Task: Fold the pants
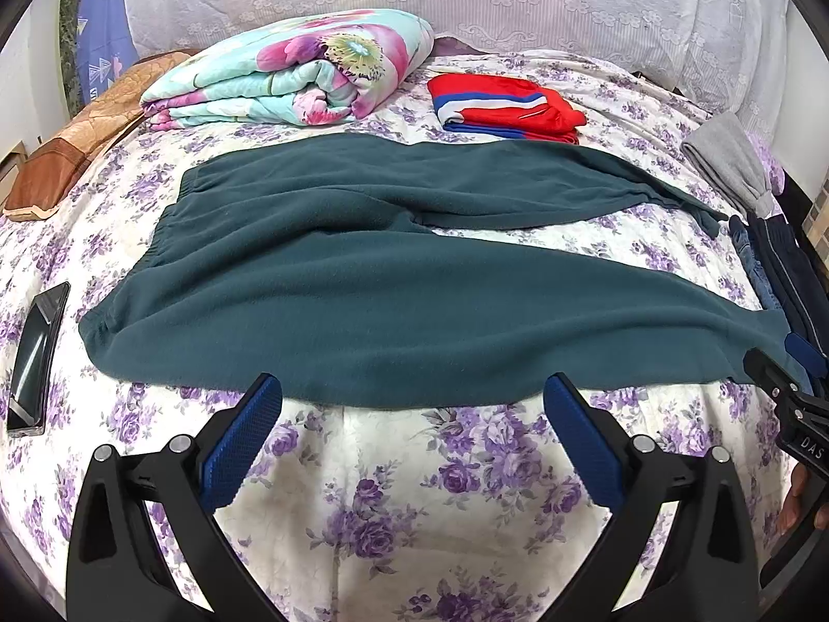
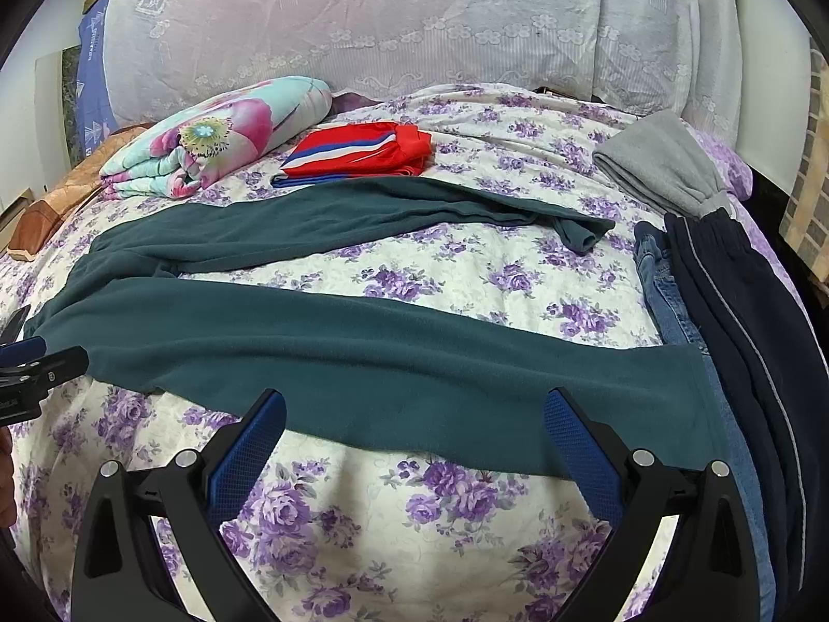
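Where the bedspread (image 1: 414,492) lies floral, green pants (image 1: 394,311) sprawl unfolded

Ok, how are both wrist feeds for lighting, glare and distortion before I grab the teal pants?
Left wrist view: even soft light, sharp focus, strong fisheye bowing of the bed; the only glare is on the phone; teal pants clear, left tool open. Right wrist view: same flat light, no glare, black corner vignette, edges curved; right tool open.

Matt teal fleece pants (image 1: 394,300) on quilted floral cotton bedspread (image 1: 414,492)
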Available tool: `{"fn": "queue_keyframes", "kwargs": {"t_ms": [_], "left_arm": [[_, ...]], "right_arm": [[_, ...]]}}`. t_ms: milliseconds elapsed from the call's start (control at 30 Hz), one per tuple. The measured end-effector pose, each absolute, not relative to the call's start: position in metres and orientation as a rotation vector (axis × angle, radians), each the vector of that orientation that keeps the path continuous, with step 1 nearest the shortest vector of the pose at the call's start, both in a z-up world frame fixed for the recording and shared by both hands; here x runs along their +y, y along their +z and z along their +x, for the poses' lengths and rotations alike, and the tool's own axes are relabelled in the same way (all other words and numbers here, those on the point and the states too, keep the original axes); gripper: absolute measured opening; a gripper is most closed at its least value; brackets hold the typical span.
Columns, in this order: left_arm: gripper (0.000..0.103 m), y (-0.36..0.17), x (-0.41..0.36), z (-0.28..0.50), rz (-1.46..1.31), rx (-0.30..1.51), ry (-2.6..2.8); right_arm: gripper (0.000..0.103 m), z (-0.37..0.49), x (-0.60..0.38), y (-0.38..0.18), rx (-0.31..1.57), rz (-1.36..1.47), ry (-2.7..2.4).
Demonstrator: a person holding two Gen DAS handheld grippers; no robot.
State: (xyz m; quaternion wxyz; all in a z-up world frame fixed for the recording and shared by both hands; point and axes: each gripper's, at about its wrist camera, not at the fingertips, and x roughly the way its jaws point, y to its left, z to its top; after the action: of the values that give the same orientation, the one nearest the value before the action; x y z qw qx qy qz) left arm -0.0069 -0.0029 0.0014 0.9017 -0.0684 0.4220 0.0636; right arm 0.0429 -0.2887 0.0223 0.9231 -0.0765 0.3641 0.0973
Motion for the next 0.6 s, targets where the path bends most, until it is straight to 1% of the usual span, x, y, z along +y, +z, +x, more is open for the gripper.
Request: {"fn": "queue_keyframes", "kwargs": {"t_ms": [600], "left_arm": [[0.099, -0.0015, -0.0088, -0.0066, -0.138, 0.888, 0.134]], "right_arm": [[0.100, 0.0430, -0.2846, 0.0235, 0.754, -0.156, 0.204]]}}
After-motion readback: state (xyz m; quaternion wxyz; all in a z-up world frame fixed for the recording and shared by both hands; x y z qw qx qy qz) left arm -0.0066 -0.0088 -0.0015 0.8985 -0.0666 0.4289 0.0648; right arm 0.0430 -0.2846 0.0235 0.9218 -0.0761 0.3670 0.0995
